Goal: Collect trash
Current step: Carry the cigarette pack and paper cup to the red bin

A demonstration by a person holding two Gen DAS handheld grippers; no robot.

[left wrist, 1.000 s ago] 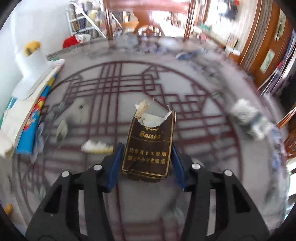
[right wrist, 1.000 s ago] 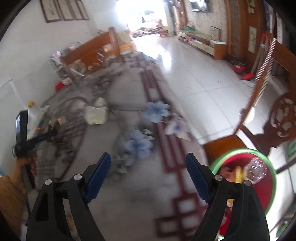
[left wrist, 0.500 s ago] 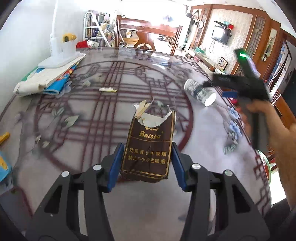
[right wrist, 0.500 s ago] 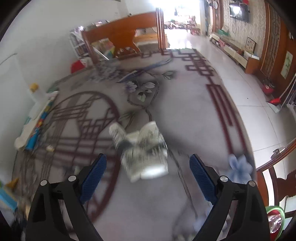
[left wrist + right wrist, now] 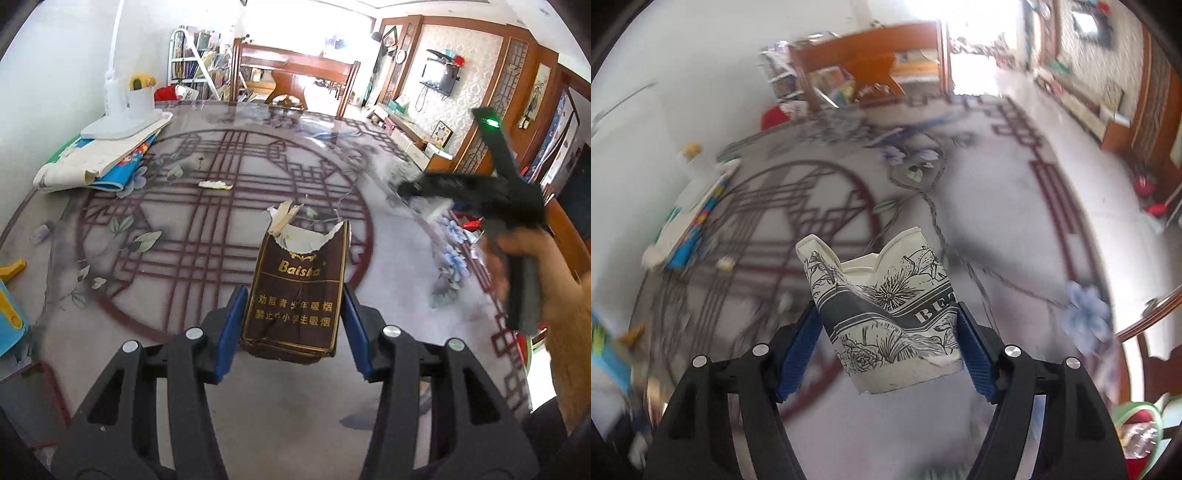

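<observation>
My left gripper [image 5: 290,325] is shut on a torn brown cigarette pack [image 5: 295,291], held upright above the patterned table [image 5: 184,229]. In the right wrist view a crumpled paper cup [image 5: 886,310] with black flower print sits between the blue pads of my right gripper [image 5: 888,349]. Its jaws are closing, and both pads press the cup's dented sides. From the left wrist view that right gripper [image 5: 413,190] shows blurred at the right, held by a hand [image 5: 524,258]. A small white scrap [image 5: 215,184] lies on the table further back.
A stack of papers and a blue mat [image 5: 99,162] with a white lamp base [image 5: 125,110] sits at the table's left. A red bin with a green rim [image 5: 1137,435] stands below the table's right edge. A wooden chair [image 5: 295,77] stands at the far side.
The right gripper swung from the table edge over to the paper cup and its jaws closed onto it. The left gripper, still holding the pack, drew back from the table's centre.
</observation>
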